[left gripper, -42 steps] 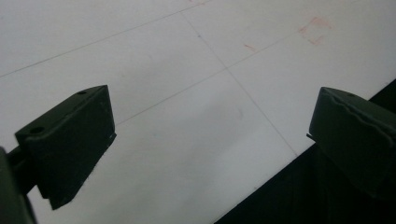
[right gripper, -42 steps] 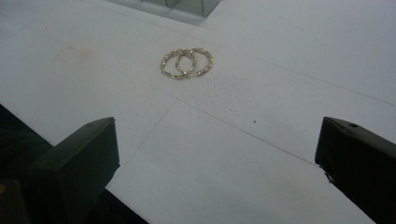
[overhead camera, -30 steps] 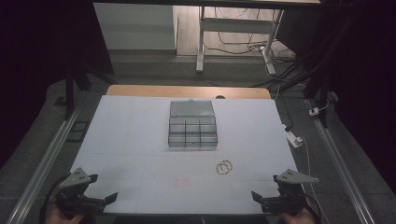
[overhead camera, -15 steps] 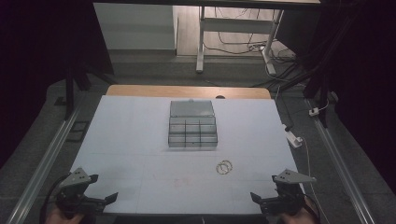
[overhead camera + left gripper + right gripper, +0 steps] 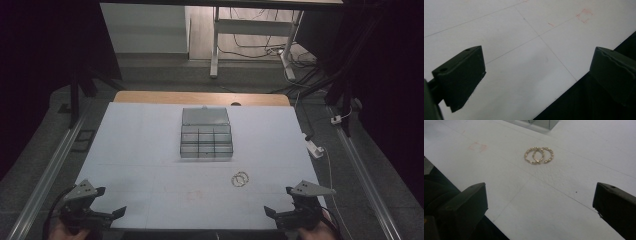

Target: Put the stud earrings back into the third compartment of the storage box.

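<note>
Both the left gripper (image 5: 97, 214) and right gripper (image 5: 287, 214) are standing wide open and empty; the overlapping gold rings (image 5: 539, 155) are risking sliding or separating under a shallow pinch.

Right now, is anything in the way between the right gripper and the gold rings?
No. The right gripper is open and points at the gold rings, with bare white table between them. The clear box sits beyond the rings, not in the path.
</note>
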`<state>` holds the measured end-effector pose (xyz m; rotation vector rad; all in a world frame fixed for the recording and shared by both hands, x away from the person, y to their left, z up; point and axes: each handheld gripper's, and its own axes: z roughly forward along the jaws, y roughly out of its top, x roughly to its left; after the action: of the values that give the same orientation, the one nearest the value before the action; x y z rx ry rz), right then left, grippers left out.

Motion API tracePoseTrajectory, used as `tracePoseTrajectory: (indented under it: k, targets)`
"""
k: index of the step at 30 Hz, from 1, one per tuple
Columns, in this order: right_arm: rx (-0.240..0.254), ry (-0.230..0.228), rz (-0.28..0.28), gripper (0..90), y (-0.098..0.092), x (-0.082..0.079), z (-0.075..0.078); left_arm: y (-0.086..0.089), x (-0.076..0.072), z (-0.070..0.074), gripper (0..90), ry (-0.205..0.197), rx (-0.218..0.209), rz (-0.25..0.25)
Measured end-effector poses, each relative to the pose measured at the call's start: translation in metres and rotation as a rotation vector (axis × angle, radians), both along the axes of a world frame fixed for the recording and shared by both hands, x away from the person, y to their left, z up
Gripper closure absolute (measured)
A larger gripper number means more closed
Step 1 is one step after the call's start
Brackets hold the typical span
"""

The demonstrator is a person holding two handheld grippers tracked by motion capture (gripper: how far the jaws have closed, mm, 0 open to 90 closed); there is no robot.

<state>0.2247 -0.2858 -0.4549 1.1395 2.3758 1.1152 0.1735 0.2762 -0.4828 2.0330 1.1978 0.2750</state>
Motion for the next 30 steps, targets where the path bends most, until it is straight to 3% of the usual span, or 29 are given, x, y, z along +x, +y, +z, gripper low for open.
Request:
tracePoseTrajectory:
  k: [12,18,30]
  targets:
    - [0.018,-0.016,0.05,0.0,0.013,0.004,0.0,0.0,0.0,0.0,0.6,0.005,0.0,0.001]
    - [0.04,0.0,0.057,0.0,0.021,0.008,-0.001,0.001,0.0,0.0,0.3,0.005,-0.002,0.006]
    - [-0.005,0.009,0.097,0.0,0.04,0.017,-0.013,0.001,0.001,0.0,0.0,0.005,-0.002,0.009]
